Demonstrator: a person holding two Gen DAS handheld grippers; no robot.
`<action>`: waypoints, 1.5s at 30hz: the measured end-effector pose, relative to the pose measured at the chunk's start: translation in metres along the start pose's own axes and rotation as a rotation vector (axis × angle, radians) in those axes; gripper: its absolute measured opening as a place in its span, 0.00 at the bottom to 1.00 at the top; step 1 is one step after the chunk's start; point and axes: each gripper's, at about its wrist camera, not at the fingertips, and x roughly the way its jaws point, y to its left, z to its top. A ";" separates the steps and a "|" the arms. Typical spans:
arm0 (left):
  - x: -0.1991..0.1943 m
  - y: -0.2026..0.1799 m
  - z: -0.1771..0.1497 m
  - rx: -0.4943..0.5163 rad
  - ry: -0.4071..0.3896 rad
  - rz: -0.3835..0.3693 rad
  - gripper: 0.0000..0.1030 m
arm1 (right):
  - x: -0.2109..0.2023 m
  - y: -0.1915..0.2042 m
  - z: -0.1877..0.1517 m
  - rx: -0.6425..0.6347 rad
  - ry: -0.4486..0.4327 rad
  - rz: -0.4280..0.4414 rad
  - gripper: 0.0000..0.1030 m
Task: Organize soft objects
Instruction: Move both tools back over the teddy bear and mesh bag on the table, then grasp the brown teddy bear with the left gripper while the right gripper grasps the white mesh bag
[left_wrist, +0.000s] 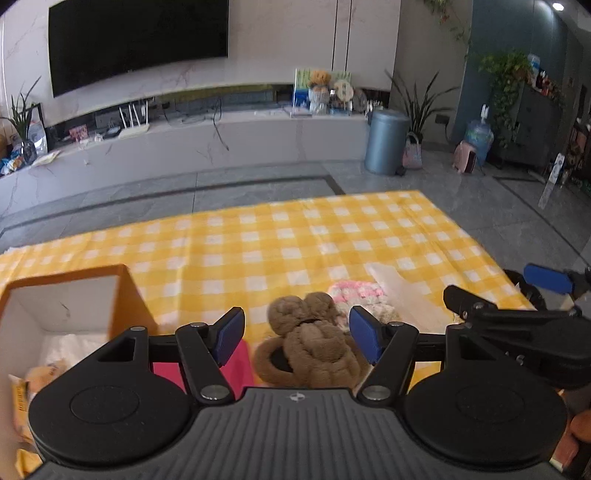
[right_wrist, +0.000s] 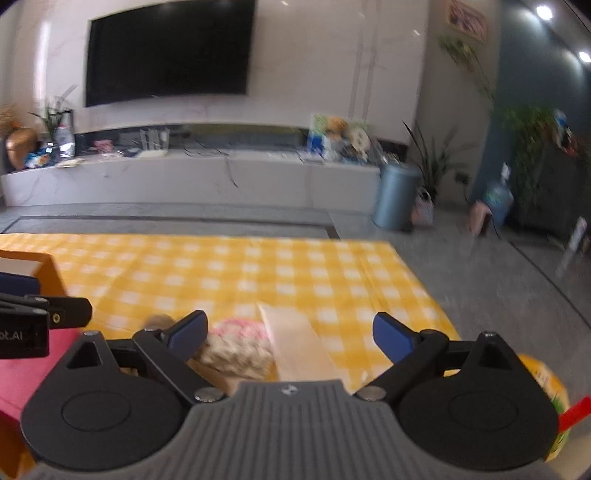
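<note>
Both jaws stand wide and hold nothing. Left gripper (left_wrist: 297, 336) frames the brown plush (left_wrist: 310, 343) at the tabletop's near edge, beside the pink knit (left_wrist: 356, 295); box (left_wrist: 70, 295) waits left. Right gripper (right_wrist: 290, 338) hovers close, so they could collide.

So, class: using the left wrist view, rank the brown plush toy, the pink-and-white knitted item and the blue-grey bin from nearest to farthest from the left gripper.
1. Brown plush toy: between the open fingers of the left gripper.
2. Pink-and-white knitted item: just beyond, slightly right.
3. Blue-grey bin: on the floor past the checked cloth, right.
</note>
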 end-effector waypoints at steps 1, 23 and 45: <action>0.011 -0.004 0.000 -0.010 0.020 0.007 0.74 | 0.011 -0.005 -0.004 0.017 0.024 -0.009 0.91; 0.120 -0.053 -0.014 0.052 0.224 0.226 0.77 | 0.125 -0.035 -0.037 0.220 0.265 -0.009 0.95; 0.101 -0.038 -0.019 -0.061 0.228 0.157 0.53 | 0.159 -0.027 -0.049 0.141 0.351 -0.062 0.25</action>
